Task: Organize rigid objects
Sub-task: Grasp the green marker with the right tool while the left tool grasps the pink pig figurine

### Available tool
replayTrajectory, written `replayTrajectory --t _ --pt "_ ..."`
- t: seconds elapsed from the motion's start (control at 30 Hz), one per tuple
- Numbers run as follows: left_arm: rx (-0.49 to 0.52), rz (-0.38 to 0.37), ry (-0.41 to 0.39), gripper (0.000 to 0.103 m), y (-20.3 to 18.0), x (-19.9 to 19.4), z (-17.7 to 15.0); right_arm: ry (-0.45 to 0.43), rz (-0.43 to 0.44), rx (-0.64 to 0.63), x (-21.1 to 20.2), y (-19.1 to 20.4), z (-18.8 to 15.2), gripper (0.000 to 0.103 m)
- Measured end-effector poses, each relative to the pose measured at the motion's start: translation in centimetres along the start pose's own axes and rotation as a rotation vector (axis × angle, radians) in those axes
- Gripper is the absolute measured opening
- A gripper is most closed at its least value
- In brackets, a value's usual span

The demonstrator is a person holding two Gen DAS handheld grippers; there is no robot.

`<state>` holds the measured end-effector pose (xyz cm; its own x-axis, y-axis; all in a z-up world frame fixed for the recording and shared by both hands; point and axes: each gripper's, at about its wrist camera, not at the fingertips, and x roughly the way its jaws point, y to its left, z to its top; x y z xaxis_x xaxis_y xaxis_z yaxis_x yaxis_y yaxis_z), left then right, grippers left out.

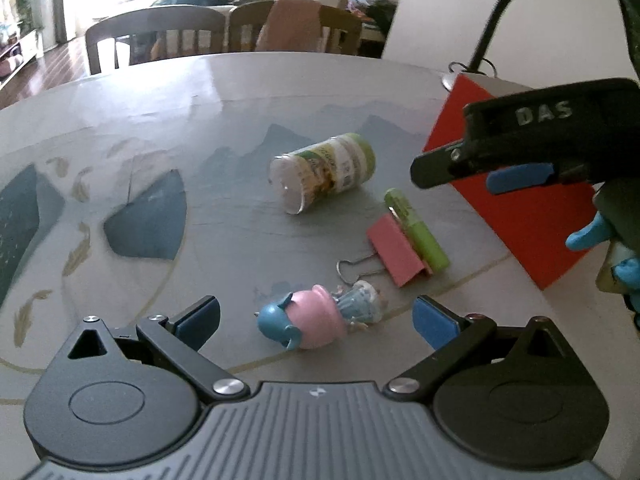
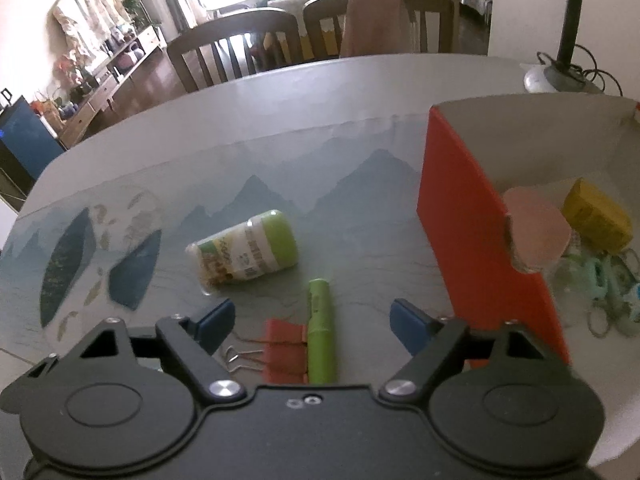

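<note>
Left wrist view: my left gripper (image 1: pixel 316 320) has its jaws spread wide, nothing gripped. The pink-and-blue toy figure (image 1: pixel 316 318) lies on its side on the surface (image 1: pixel 140 120), between the two blue pads and clear of both. Beyond it lie a pink binder clip (image 1: pixel 394 250) with a green marker (image 1: pixel 416 230) touching its far edge, then a green-capped bottle (image 1: pixel 324 170) on its side, apart from them. The red box (image 1: pixel 516 216) stands to the right, with my right gripper (image 1: pixel 500 168) hanging in front of its wall. Left half of the surface is bare mat.

Right wrist view: the right jaws are open too, holding nothing; no earlier frame here to compare. Clip and marker sit between them, close in under the gripper body, marker pointing away from me. The bottle lies further out to the left. Only this view looks into the box: a yellow block (image 2: pixel 596 216), a pink piece (image 2: pixel 536 232) at the near wall and pale green rings (image 2: pixel 604 288) inside. The toy is not in this view. The box wall stands just beside my right pad; the far surface edge meets chairs (image 2: pixel 236 46).
</note>
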<state>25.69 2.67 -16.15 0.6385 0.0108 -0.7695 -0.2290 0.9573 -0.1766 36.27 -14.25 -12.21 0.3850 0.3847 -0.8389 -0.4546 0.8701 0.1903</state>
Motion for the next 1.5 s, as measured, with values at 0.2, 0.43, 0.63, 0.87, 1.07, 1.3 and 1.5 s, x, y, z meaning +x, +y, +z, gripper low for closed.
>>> replayTrajectory --t 0.2,0.43,0.63,0.87,1.07,1.3,1.5 --pt "-0.034 0.041 -0.010 0.103 -0.3 0.7 -0.3 0.038 -0.041 0.019 2.5 -0.4 0.6 0.073" --pt "-0.054 0.047 -0.005 0.103 -0.3 1.4 -0.4 0.068 -0.066 0.001 4.1 -0.4 0.6 0.059" --pt "-0.062 0.066 -0.018 0.103 -0.5 1.8 -0.5 0.056 -0.099 -0.050 4.2 -0.2 0.1 0.050" --pt "-0.040 0.080 -0.020 0.102 -1.0 1.9 -0.7 0.034 -0.117 -0.089 3.1 -1.1 -1.6 0.042" --pt "-0.039 0.090 -0.022 0.099 -1.0 1.9 -0.6 0.022 -0.146 -0.140 2.6 -0.7 -3.5 0.038" --pt "-0.038 0.091 -0.034 0.081 -1.1 1.5 -0.7 0.001 -0.150 -0.186 2.4 0.5 -5.6 0.016" --pt "-0.036 0.090 -0.022 0.080 -1.0 1.2 -0.8 -0.013 -0.147 -0.128 1.8 -0.3 -5.8 0.016"
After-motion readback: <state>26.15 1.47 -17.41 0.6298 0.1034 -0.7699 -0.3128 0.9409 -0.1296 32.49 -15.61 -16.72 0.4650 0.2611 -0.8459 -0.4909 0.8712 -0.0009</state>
